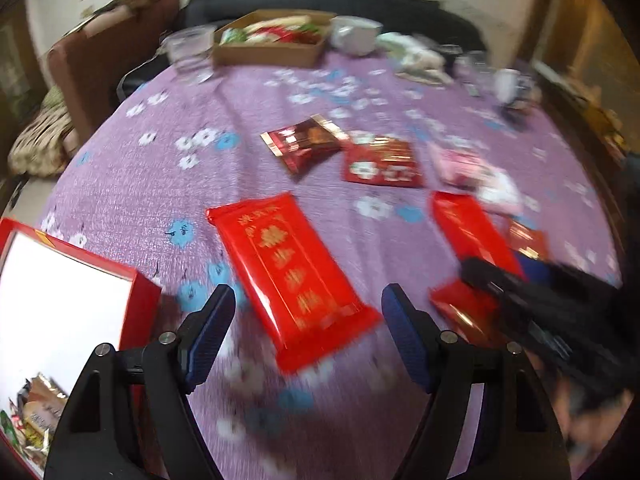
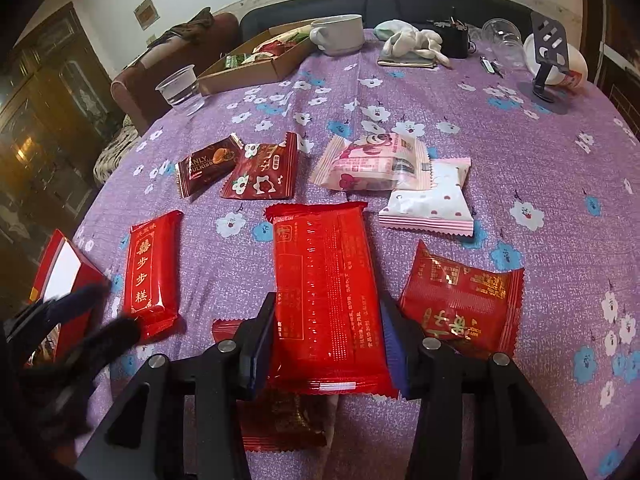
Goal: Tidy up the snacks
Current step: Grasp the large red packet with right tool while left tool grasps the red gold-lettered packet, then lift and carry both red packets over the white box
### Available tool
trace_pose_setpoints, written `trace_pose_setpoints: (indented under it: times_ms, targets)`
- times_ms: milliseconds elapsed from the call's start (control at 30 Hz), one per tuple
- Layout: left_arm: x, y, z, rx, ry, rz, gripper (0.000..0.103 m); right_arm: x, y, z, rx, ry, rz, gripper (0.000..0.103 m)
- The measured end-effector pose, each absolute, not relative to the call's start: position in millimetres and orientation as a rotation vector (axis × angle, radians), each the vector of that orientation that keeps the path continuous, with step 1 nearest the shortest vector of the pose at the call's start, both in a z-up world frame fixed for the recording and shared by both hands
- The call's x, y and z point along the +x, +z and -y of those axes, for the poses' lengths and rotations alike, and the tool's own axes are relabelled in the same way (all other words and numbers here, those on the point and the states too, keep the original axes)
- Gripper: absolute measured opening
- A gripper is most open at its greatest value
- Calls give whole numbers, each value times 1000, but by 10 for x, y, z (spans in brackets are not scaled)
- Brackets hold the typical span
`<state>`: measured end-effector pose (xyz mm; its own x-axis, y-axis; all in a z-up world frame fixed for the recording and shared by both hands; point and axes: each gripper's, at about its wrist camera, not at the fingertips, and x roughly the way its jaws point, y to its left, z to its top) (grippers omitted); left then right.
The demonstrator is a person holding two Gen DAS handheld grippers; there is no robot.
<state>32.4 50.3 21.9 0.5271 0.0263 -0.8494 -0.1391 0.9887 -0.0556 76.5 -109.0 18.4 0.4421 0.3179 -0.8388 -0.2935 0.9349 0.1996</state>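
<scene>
Right gripper (image 2: 328,348) squeezes big red pack (image 2: 326,296), lifted over table (image 2: 540,184); slippery wrap, could slide out. Left gripper (image 1: 308,336) open, empty, above other red pack (image 1: 292,272), red box (image 1: 136,292) beside
</scene>
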Motion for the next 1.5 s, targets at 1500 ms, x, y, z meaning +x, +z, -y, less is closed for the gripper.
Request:
trace_pose_setpoints:
  times_ms: [1500]
  targets:
    - [-434,787,-328,131,-15,-666,48,797,305,1168,270,508,-1008,47]
